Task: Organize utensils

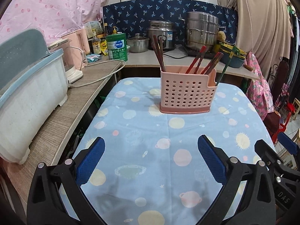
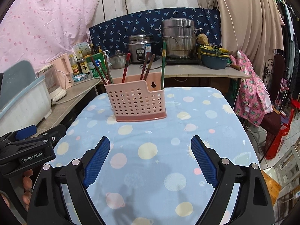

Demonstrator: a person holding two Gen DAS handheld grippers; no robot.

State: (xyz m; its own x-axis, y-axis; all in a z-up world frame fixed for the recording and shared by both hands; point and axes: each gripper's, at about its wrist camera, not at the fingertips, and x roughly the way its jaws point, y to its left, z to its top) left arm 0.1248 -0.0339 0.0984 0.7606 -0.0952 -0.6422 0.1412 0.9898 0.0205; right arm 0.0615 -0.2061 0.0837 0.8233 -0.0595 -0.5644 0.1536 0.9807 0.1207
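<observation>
Ahead of both wide-open, empty jaws, my chopsticks (image 2: 125, 67) stand in the pink holder (image 2: 135, 102); utensils look organized.

Pink perforated caddy (image 1: 187, 91); blue planet-print tablecloth (image 1: 142, 131); reddish-brown chopsticks (image 1: 159, 52); one green chopstick (image 2: 163, 63).

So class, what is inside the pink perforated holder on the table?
Inside the pink holder stand several reddish-brown chopsticks and one green chopstick, all leaning. Their lower ends are hidden by the holder's wall.
</observation>
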